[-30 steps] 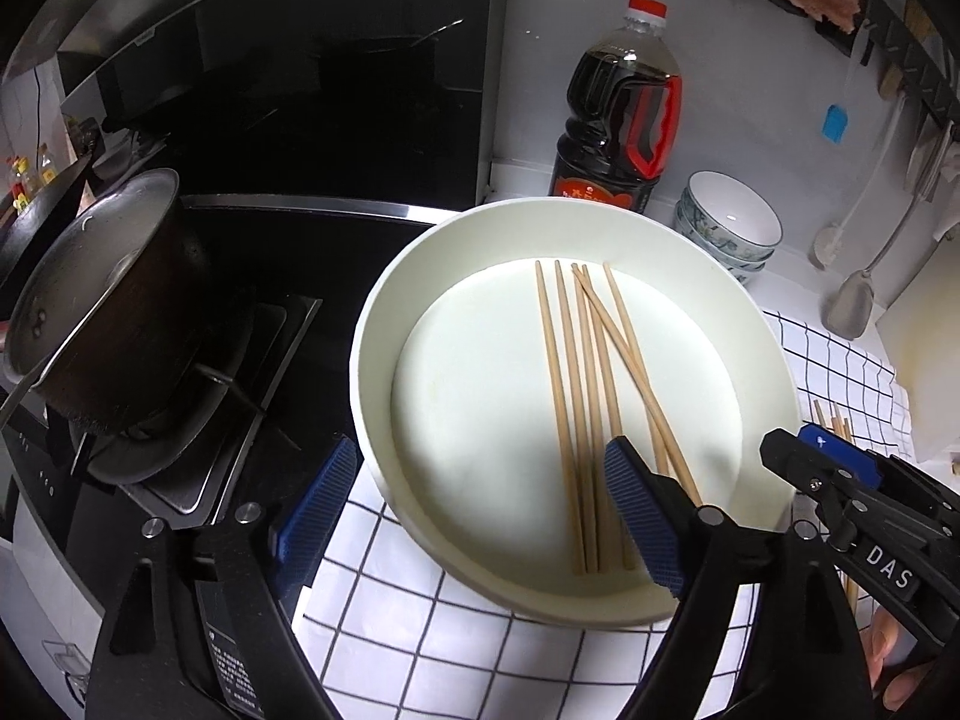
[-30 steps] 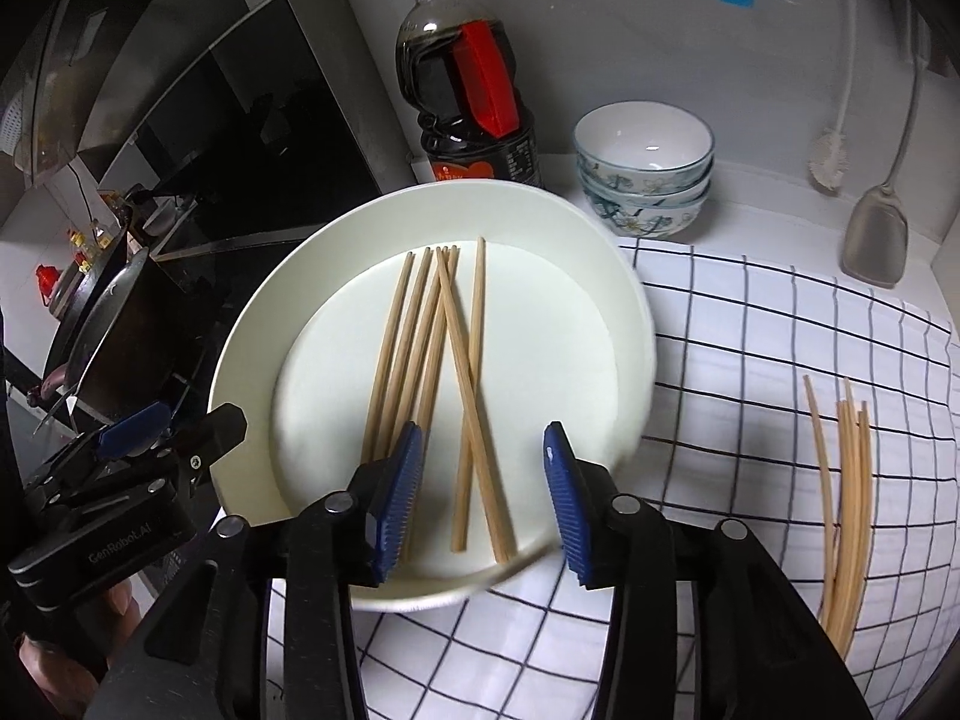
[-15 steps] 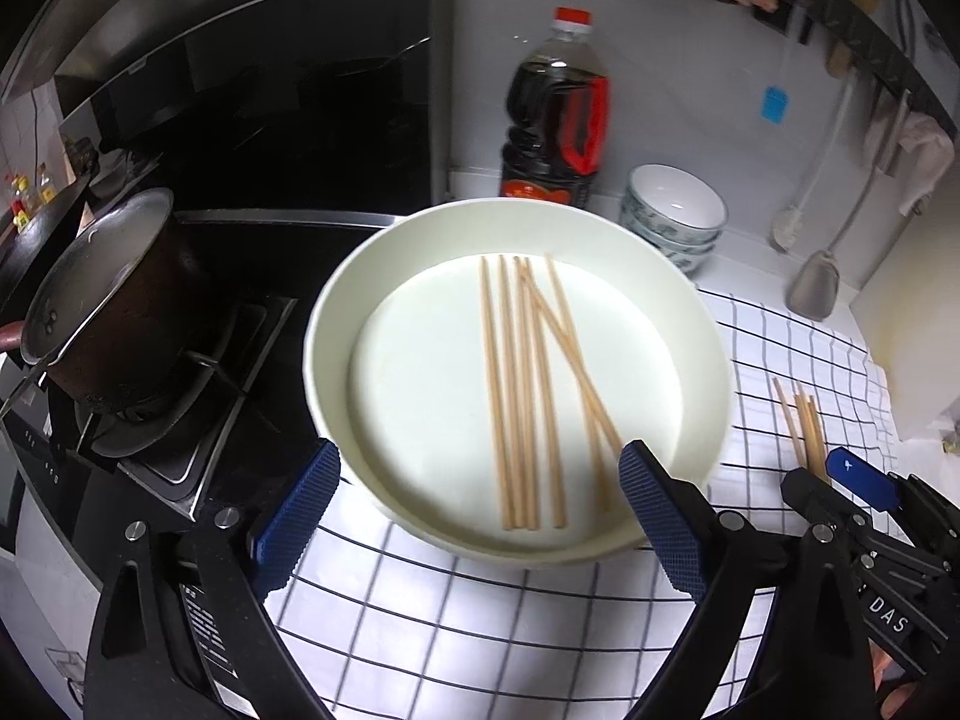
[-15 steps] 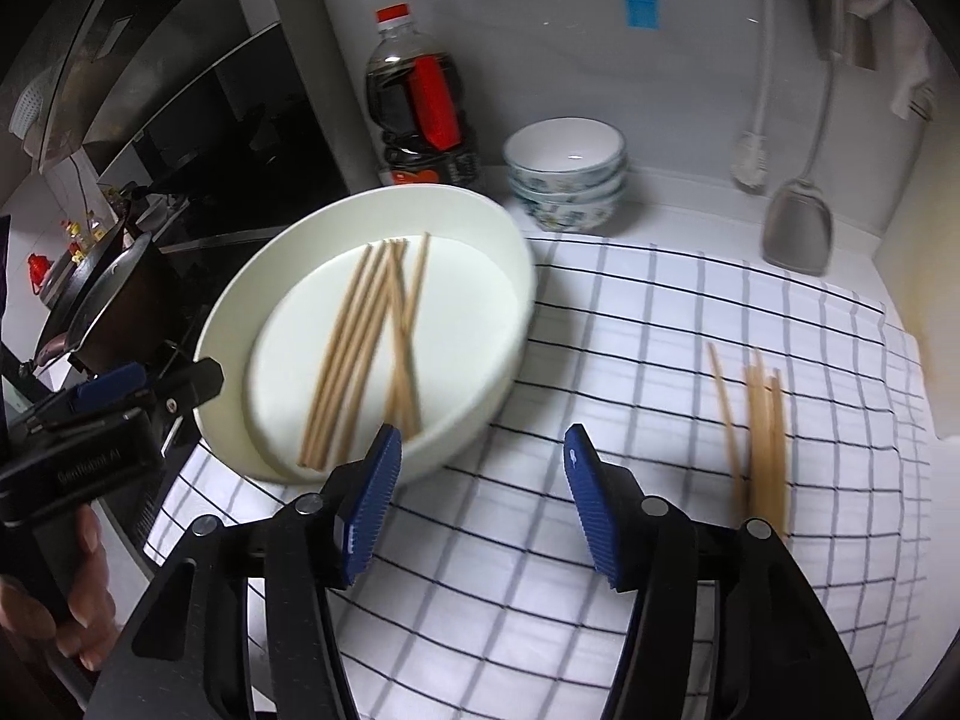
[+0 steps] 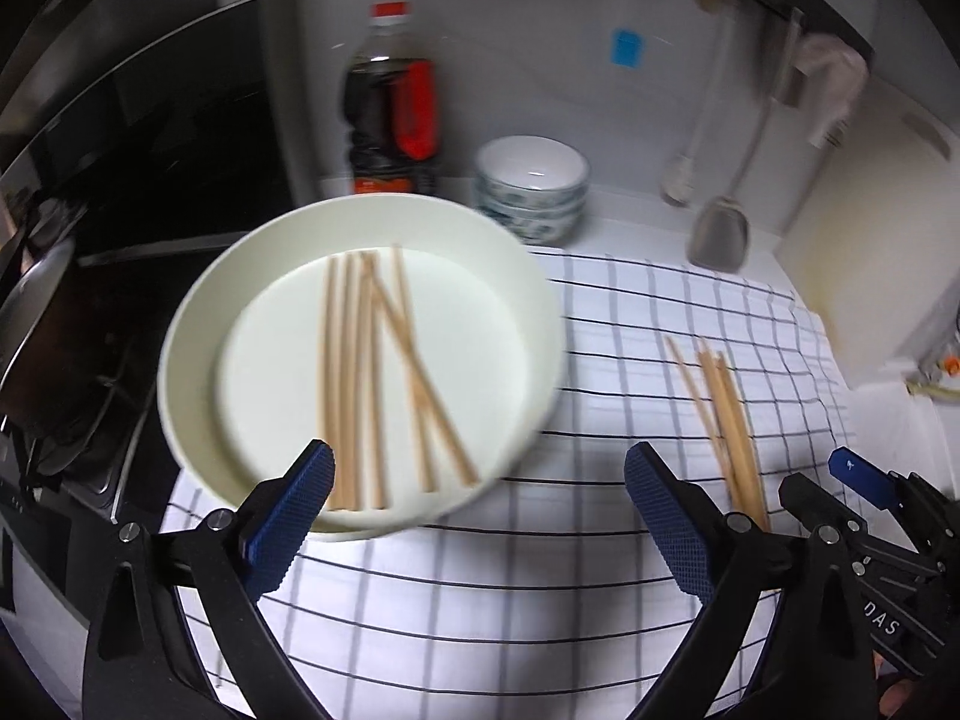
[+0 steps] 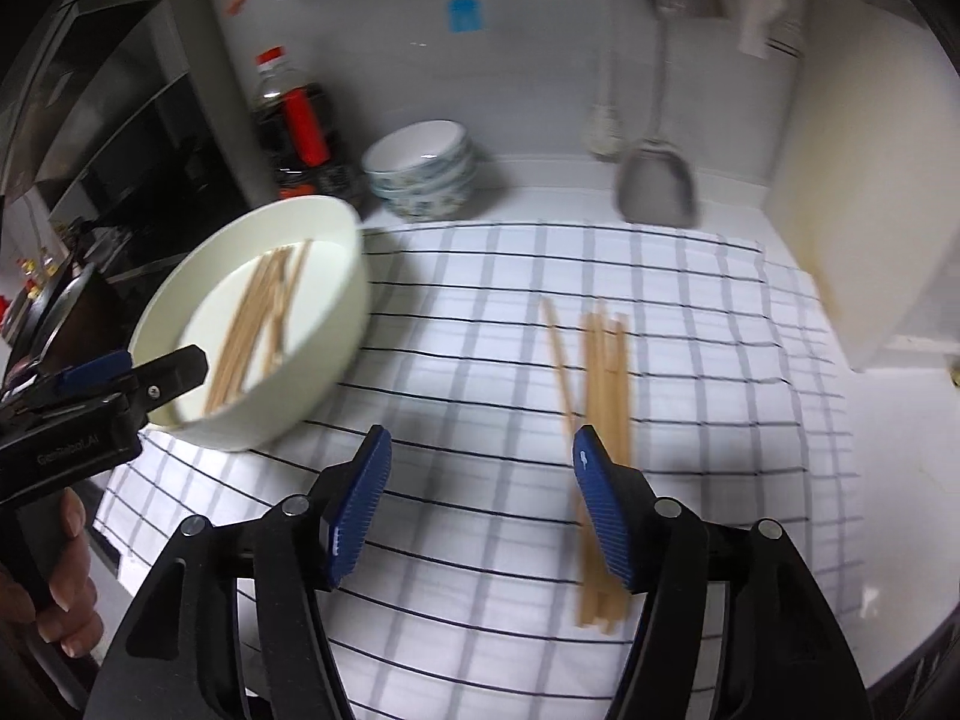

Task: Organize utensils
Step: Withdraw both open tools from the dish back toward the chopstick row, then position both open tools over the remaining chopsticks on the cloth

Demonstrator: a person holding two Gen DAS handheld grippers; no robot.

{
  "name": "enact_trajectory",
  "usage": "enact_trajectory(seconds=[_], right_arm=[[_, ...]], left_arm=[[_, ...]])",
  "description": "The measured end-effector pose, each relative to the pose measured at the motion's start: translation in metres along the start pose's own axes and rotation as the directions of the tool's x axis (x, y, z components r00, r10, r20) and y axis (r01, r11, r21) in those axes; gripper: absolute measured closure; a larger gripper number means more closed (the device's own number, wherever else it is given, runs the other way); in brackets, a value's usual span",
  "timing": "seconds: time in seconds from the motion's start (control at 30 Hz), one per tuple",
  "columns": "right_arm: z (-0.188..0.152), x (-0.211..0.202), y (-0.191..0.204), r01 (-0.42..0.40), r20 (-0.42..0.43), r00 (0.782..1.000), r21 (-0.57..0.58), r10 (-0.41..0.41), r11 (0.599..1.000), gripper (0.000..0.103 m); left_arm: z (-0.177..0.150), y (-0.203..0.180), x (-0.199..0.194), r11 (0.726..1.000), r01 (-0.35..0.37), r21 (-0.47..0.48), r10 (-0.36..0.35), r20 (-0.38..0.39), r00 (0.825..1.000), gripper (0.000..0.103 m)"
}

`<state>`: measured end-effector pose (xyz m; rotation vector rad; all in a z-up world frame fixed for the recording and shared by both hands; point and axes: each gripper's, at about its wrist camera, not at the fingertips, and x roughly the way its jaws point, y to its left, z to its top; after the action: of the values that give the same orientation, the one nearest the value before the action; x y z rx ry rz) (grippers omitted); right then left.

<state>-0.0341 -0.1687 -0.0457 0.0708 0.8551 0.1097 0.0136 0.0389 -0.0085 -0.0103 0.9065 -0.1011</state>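
Observation:
A white round dish [image 5: 198, 324] holds several wooden chopsticks [image 5: 360, 372] and sits on the left of the checked cloth [image 5: 600, 312]. It also shows in the right wrist view [image 6: 336, 324]. A second bunch of chopsticks [image 6: 603, 372] lies loose on the cloth [image 6: 690, 312] to the right, also in the left wrist view [image 5: 729, 420]. My left gripper [image 5: 480, 516] is open and empty above the cloth by the dish's near rim. My right gripper [image 6: 480, 504] is open and empty, its right finger over the loose chopsticks.
A dark sauce bottle [image 5: 390, 102] and stacked patterned bowls [image 5: 531, 186] stand at the back wall. A spatula [image 6: 657, 180] hangs at the back right. A stove with a pot [image 5: 36, 300] is left of the dish. A pale board [image 6: 852, 192] leans at the right.
Both grippers have pulled back from the dish and swung right. The right gripper now faces the loose chopsticks on the cloth and has opened wider. The dish's chopsticks stay put.

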Motion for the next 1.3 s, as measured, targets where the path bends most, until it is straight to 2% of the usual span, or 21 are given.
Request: enact_trajectory(seconds=[0.2,0.6,0.93,1.3], right_arm=[[-0.015,-0.001,-0.038,0.071,-0.011,0.997,0.037,-0.070,0.997,0.042],[-0.040,0.037,-0.090,0.135,-0.070,0.989,0.081,-0.129,0.988,0.042],[-0.044,0.069,-0.104,0.112,-0.093,0.990,0.098,-0.103,0.989,0.042],[-0.046,0.091,-0.103,0.114,-0.110,0.988,0.061,-0.107,0.992,0.042]], left_arm=[[-0.002,-0.040,0.011,0.997,0.053,0.055,-0.052,-0.019,0.998,0.007],[-0.020,-0.094,0.055,0.992,0.064,0.108,-0.054,-0.089,0.995,0.007],[-0.036,-0.117,0.088,0.991,0.054,0.125,-0.037,-0.130,0.991,0.007],[-0.041,-0.117,0.109,0.993,0.034,0.114,-0.015,-0.163,0.987,0.007]])
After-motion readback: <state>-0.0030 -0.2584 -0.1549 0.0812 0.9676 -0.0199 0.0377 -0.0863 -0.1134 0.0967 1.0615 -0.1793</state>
